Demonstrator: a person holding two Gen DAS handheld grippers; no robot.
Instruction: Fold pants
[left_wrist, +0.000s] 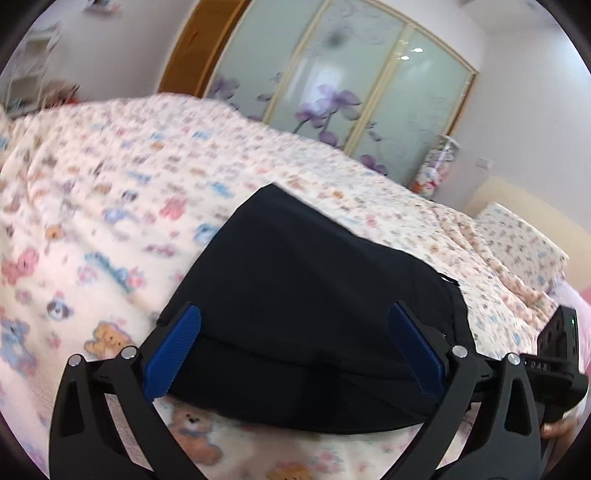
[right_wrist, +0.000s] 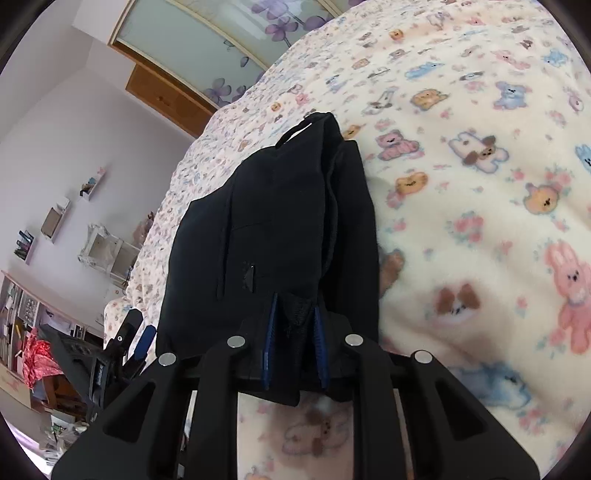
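Pinching a bunched fold of black cloth, the right gripper has its blue pads drawn close together on the near edge of the pants, with fabric wedged between them. In the left wrist view the left gripper stands released, its two blue pads spread wide on either side of the folded bundle and pressing on nothing. The pants lie as a compact dark stack on the blanket, a cream fleece printed with bears, rabbits and puppies that covers the bed. Just past the bundle in the left wrist view, a pillow in a similar print rests near the headboard. Farther off stands a wardrobe with frosted sliding doors bearing purple flowers. In the right wrist view, small shelves hang on the far wall, and a red cloth drapes over cluttered furniture below them.
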